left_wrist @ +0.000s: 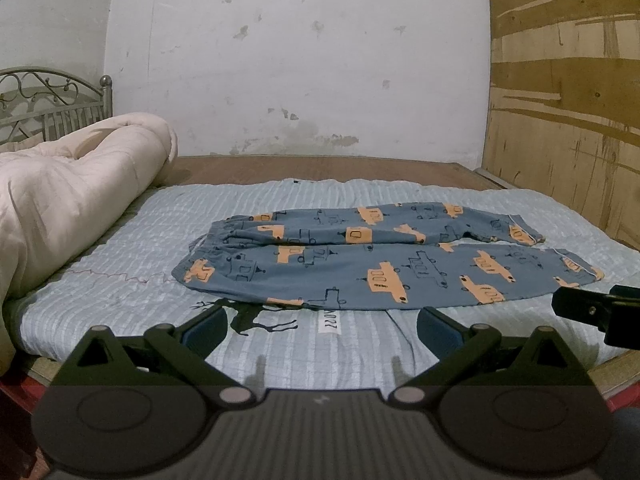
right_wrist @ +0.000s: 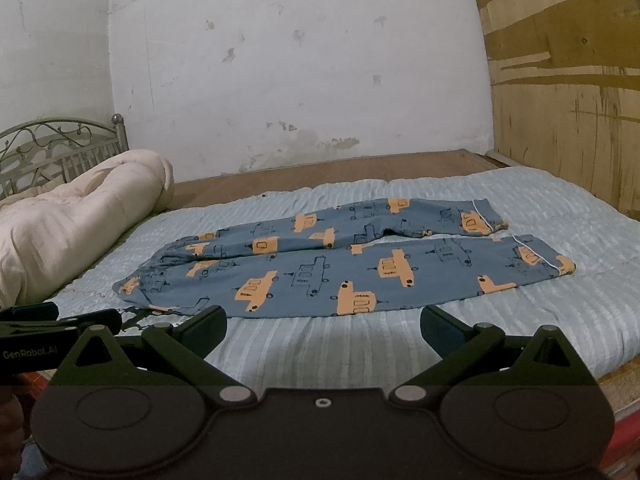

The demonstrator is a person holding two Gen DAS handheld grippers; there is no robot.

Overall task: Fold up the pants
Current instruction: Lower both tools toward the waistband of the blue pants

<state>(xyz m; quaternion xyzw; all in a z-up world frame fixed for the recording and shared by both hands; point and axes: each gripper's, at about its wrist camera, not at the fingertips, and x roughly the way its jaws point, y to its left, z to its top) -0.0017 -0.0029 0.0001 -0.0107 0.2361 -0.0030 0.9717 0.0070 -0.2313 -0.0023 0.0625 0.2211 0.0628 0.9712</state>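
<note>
Blue pants (left_wrist: 360,264) with orange vehicle prints lie flat on the bed, waistband to the left, both legs stretched right, side by side. They also show in the right wrist view (right_wrist: 340,268). My left gripper (left_wrist: 322,326) is open and empty, just short of the pants' near edge. My right gripper (right_wrist: 324,326) is open and empty, also just in front of the near leg. The right gripper's tip shows at the right of the left wrist view (left_wrist: 596,308); the left gripper shows at the left of the right wrist view (right_wrist: 60,326).
The pants rest on a light blue quilted sheet (left_wrist: 120,280) over a wooden bed. A rolled cream comforter (left_wrist: 68,192) lies at the left by a metal headboard (left_wrist: 52,100). A white wall is behind, a plywood panel (left_wrist: 568,120) at the right.
</note>
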